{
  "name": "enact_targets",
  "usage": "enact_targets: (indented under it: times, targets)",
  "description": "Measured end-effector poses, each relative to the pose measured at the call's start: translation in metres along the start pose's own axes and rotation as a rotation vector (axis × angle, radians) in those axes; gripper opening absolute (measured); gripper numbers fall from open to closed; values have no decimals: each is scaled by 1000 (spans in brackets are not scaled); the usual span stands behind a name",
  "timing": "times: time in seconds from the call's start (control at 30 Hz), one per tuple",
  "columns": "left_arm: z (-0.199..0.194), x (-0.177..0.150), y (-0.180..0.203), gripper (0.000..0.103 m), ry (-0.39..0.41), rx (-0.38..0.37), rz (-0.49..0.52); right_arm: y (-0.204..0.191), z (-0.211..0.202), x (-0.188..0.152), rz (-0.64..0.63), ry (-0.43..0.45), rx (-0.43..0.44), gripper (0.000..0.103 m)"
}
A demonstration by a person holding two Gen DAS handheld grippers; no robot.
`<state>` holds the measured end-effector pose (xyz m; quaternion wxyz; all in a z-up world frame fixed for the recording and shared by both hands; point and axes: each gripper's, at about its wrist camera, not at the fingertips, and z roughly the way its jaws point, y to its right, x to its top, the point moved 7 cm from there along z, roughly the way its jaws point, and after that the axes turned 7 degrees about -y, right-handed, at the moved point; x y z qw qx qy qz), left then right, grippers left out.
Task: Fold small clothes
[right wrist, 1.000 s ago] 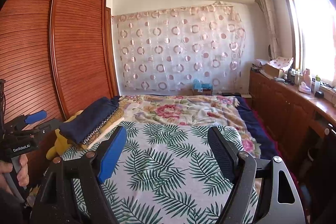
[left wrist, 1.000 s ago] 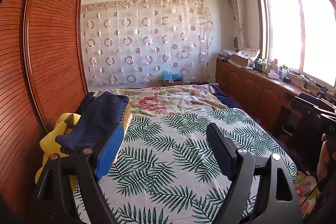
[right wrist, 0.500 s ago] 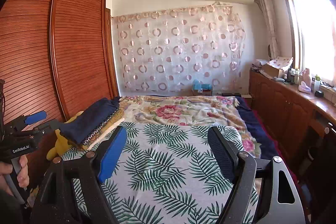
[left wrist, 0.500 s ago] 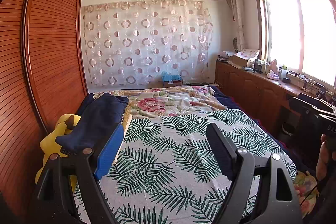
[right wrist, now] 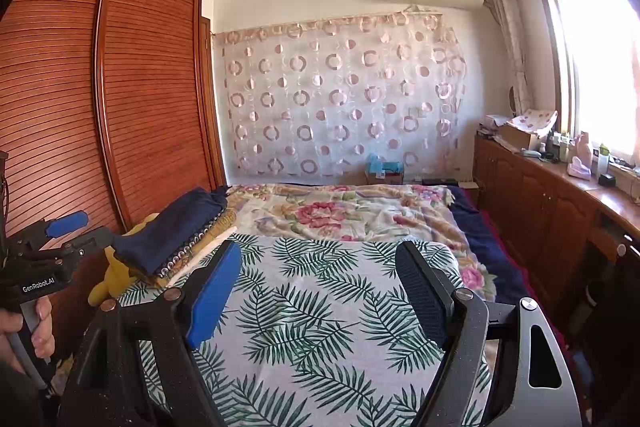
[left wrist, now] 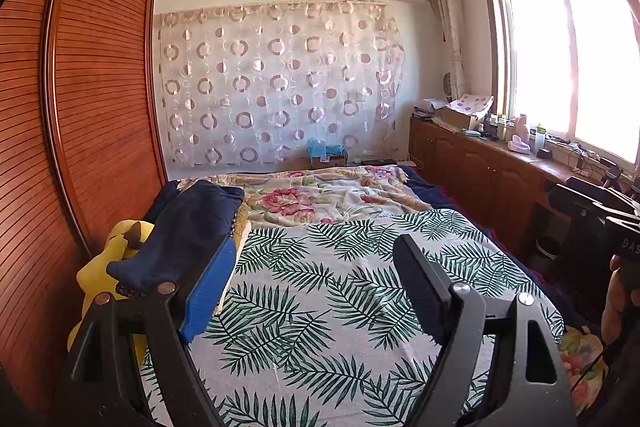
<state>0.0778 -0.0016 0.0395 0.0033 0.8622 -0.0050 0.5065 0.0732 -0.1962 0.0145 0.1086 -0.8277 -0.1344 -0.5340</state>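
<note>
A stack of folded clothes with a dark navy piece [left wrist: 188, 227] on top lies at the left edge of the bed, also seen in the right wrist view as the navy piece [right wrist: 176, 227]. My left gripper [left wrist: 316, 259] is open over the palm-leaf sheet [left wrist: 320, 291], nothing between its fingers. My right gripper [right wrist: 320, 263] is open too, above the same leaf sheet [right wrist: 320, 307], empty. The left gripper also shows at the left edge of the right wrist view, held in a hand [right wrist: 36, 327]. No loose garment lies between the jaws.
A yellow plush toy [left wrist: 108, 267] sits under the stack by the wooden wardrobe [left wrist: 80, 107]. A floral blanket [left wrist: 320, 195] covers the far half of the bed. A wooden counter [left wrist: 500, 163] with bottles runs under the window on the right.
</note>
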Motion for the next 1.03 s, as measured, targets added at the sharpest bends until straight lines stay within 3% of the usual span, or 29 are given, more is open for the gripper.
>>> enact_targets:
  times: [1.03]
  targets:
    - [1,-3,0,81,4,-1,3,6,1,0,-5,8,2,81]
